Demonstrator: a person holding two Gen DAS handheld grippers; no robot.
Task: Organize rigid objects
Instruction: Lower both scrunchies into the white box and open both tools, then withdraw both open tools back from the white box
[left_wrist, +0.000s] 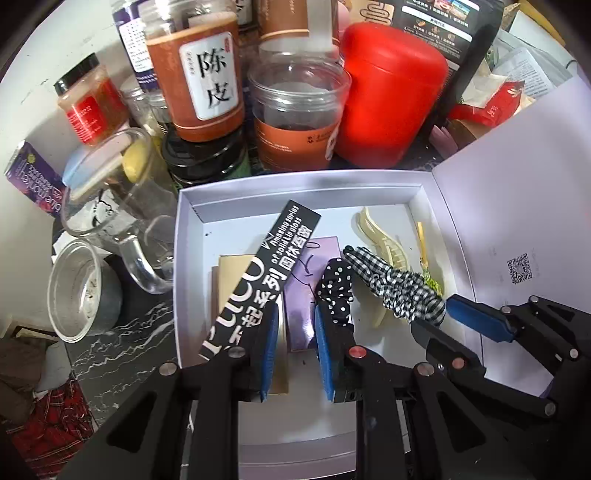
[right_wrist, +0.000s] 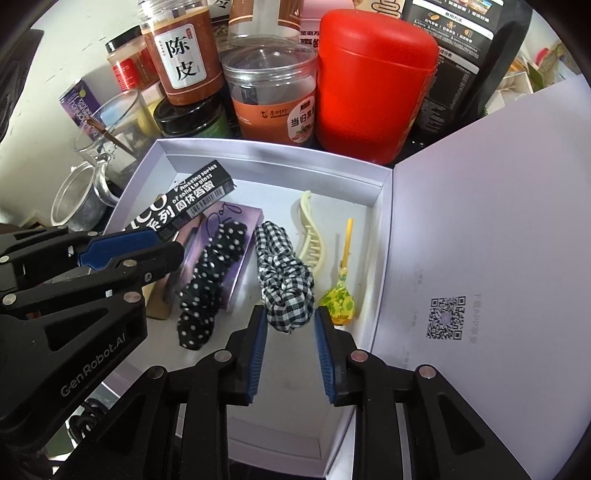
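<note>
My left tool stands nearly closed with nothing clearly pinched over the long black lip gloss box in the white box, while my right tool sits narrowly parted, its pads clear of the checkered scrunchie lying just ahead.

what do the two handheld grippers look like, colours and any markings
Both the left gripper and the right gripper are matte black plastic linkages with cut-out slots and round silver rivets. Each finger carries a ribbed blue pad. White lettering "GenRobot.AI" runs along the left gripper's side. No cables or sleeves show.
</note>
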